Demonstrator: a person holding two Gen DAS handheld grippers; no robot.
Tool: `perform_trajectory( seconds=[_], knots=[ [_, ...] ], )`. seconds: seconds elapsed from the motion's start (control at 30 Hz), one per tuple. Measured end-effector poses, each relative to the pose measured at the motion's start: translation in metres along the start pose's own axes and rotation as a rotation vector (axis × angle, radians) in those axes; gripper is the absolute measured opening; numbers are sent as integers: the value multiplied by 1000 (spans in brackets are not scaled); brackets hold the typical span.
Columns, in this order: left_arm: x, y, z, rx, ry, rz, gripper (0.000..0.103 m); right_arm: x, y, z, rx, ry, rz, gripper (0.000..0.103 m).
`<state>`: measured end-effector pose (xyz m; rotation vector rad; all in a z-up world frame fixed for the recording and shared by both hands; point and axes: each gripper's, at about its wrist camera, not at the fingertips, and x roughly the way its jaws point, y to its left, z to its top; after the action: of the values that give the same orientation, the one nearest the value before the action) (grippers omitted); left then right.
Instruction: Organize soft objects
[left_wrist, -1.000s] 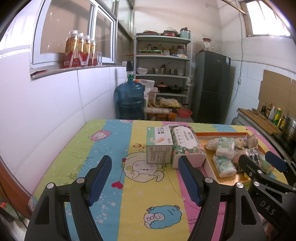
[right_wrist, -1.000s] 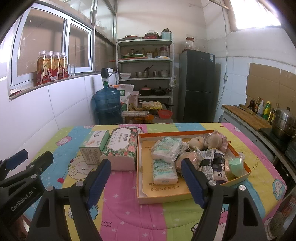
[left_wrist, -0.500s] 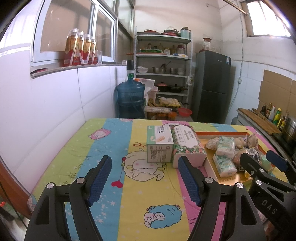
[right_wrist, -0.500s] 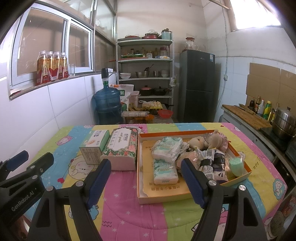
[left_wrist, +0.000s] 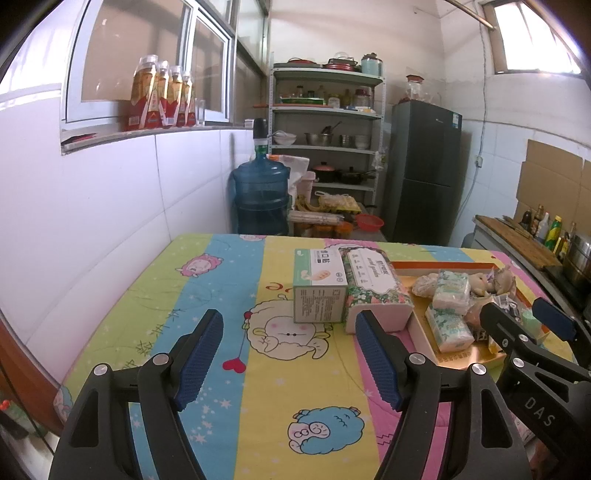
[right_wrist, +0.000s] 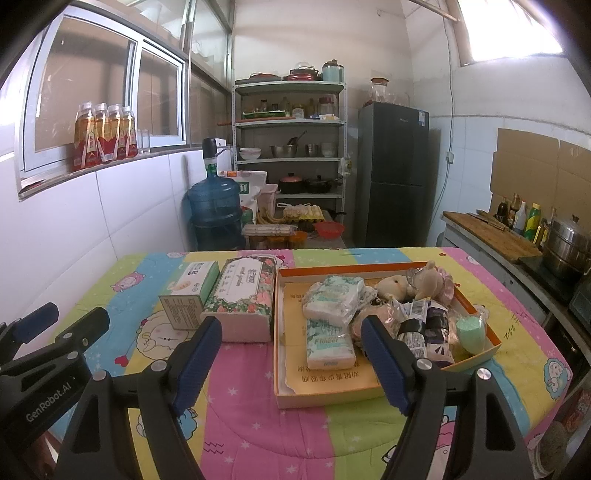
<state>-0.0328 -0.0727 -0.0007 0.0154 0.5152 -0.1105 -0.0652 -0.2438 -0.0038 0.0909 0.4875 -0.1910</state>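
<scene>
left gripper (left_wrist: 288, 332) agape, empty | right gripper (right_wrist: 291, 339) likewise | tray (right_wrist: 369, 386) seemingly overfull

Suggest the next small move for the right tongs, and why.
Probably ease the right tongs forward and down toward the tissue pack at the near side of the tray. Both tongs are open and empty, hovering short of the table, and that pack lies almost straight ahead between the right fingers, free of the pile behind it.
</scene>
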Motion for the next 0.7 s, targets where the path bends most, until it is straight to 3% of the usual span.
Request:
perform_trajectory(
  seconds=[0.7],
  knots=[
    [1,1,-1,-2,3,-2,76,0,1,0,-2,2,0,77]
  ],
)
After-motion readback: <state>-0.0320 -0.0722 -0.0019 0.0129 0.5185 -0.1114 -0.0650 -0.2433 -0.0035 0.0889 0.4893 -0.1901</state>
